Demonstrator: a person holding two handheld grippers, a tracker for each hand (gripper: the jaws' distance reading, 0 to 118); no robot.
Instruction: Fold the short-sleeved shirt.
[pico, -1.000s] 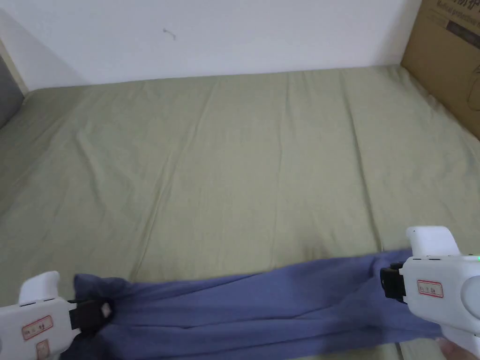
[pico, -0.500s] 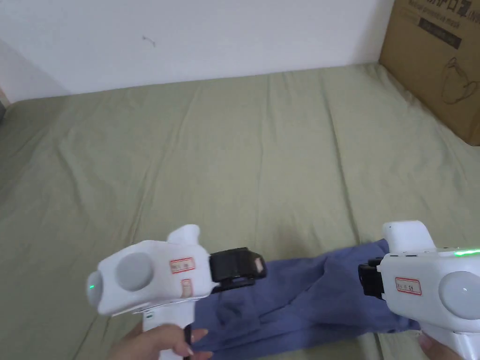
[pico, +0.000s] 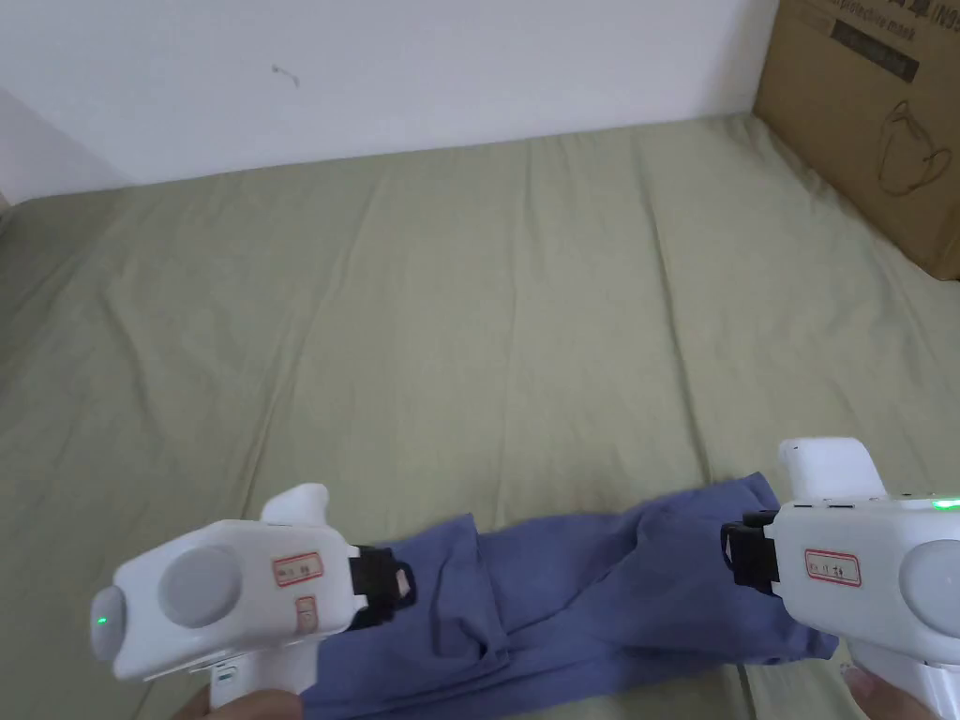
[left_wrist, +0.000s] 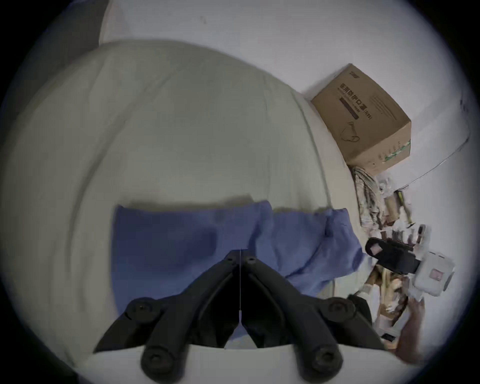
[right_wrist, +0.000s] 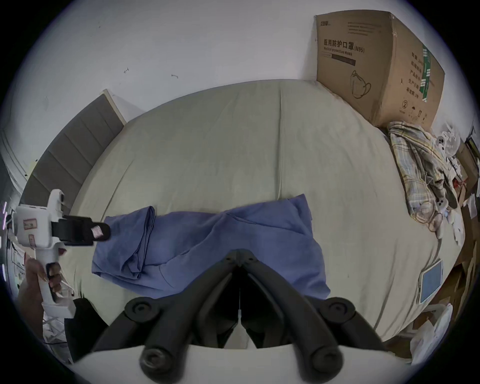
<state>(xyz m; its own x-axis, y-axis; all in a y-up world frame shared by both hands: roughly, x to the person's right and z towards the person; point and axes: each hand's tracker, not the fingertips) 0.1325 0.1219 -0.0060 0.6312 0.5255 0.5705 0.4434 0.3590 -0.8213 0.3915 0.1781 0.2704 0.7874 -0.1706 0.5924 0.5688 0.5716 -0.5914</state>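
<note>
You are holding the left gripper (pico: 398, 583) just beside the left end of the blue shirt (pico: 600, 600), its jaws drawn together with nothing visibly clamped between them (a flap there is already lying doubled over). The shirt is lying as a long band near the front edge of the green bed sheet (pico: 487, 309), its long axis running from one gripper to the other. At its right end you are keeping the right gripper (pico: 736, 555) against the cloth, jaws likewise together; whether they are pinching fabric I cannot tell.
</note>
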